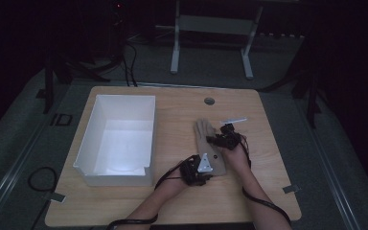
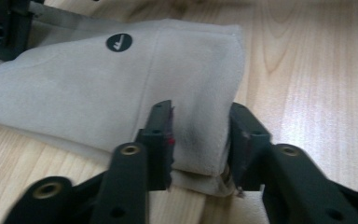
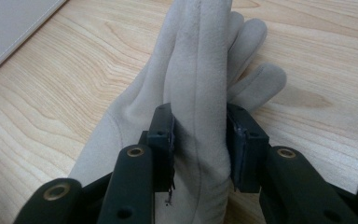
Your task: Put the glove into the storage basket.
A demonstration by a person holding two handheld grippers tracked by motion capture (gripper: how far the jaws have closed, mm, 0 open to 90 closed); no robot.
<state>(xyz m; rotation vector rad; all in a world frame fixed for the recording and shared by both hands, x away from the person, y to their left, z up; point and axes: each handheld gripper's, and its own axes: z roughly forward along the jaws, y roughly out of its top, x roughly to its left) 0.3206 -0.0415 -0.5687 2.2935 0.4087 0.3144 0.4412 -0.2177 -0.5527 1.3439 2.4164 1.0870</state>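
Glove (image 1: 209, 143) is pinched at cuff by the left gripper (image 2: 199, 140) and at palm by the right gripper (image 3: 199, 142), likely ready to lift together toward the box (image 1: 117, 139).

The high view is dim, its surroundings nearly black, with a soft glare inside the open white rectangular box (image 1: 117, 139). Both gripper views are brighter and evenly lit; the black jaws nearest the lens blur, and faint shadow darkens the pale grey suede glove (image 2: 121, 88) between them.
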